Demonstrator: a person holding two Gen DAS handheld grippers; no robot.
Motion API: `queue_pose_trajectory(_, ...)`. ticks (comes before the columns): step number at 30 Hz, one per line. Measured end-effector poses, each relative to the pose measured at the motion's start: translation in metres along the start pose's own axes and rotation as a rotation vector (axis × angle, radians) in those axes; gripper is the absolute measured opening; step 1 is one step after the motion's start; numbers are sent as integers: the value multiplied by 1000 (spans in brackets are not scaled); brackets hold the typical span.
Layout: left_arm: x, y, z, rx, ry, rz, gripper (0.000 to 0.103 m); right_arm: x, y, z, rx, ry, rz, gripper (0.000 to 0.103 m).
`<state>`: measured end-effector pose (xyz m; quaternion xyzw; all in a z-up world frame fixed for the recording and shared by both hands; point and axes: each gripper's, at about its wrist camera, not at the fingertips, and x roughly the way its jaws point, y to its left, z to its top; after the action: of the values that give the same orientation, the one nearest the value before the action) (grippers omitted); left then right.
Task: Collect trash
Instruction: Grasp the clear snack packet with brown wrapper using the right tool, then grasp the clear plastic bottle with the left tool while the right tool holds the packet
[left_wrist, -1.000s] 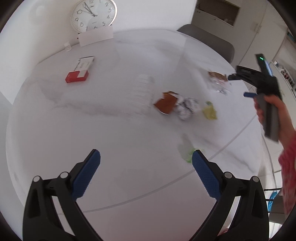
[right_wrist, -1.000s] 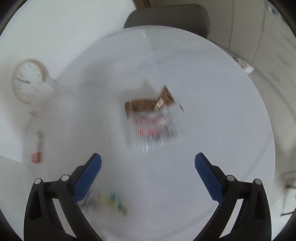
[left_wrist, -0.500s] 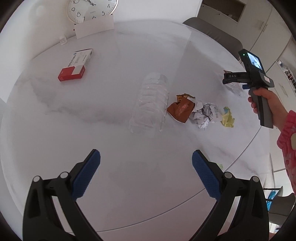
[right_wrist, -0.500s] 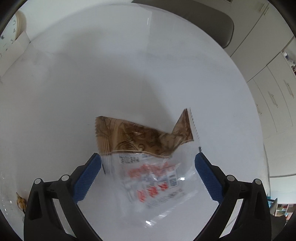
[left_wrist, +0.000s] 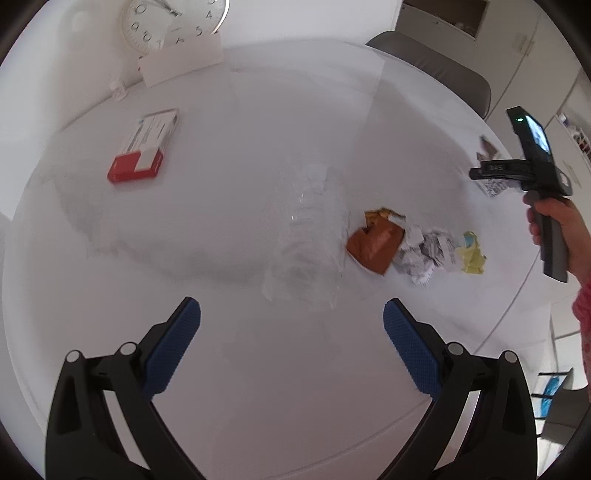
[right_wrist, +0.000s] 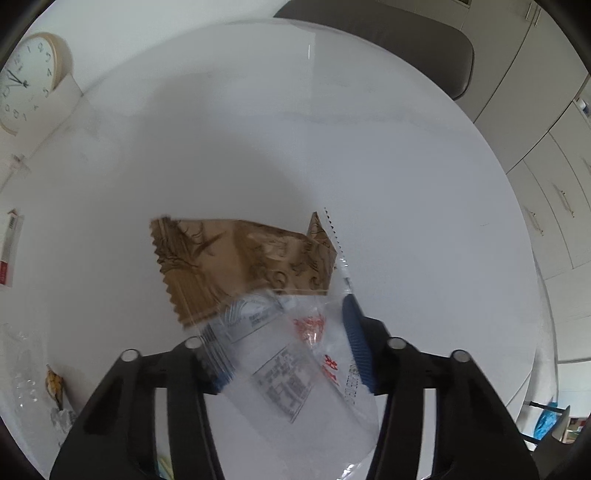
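Right wrist view, lower centre: my right gripper (right_wrist: 288, 347) has just been closing, and its blue pads now clench a clear snack wrapper (right_wrist: 295, 358) with a brown printed end, lifted off the white round table (right_wrist: 406, 184). Left wrist view — my left gripper (left_wrist: 291, 332) stands released, jaws wide, nothing between them. Ahead of it, mid-frame: a clear plastic tray (left_wrist: 306, 236); just right of that, a brown wrapper (left_wrist: 376, 243), crumpled paper (left_wrist: 428, 251), a yellow scrap (left_wrist: 471, 254). Upper left: a red-and-white box (left_wrist: 144, 151).
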<state>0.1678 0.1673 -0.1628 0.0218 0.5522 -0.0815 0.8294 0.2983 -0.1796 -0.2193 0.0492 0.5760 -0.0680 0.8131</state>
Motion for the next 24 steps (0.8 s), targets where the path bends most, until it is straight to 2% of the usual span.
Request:
queue_pose_trajectory(2,6,1,9,33,4,0,95,-10,-2,-3,5,-16,14,41)
queue_pose_trajectory(5,19,0,24,107,21,-40,95,-30,-4,-12,29,-48,66,32)
queue_pose_trajectory(9,41,0,46,174,73,-132,95,-56,-9,-26,70,-96,127,32)
queue_pose_trajectory(14,67,-4,59,237,123,-146,94,-89,-7,-45,140,-143,246,31)
queue_pose_trajectory(17,76,-5,59,242,132,-166,80,-104,-7,-61,180,-157,300,31)
queue_pose_trajectory(19,83,-5,59,232,151,-179,67,-115,-5,-73,202,-163,321,31)
queue_pose_trajectory(21,88,-4,58,225,165,-185,63,-125,-1,-81,211,-166,328,31)
queue_pose_trajectory(24,87,-1,57,229,150,-198,62,-135,10,-93,217,-164,329,31)
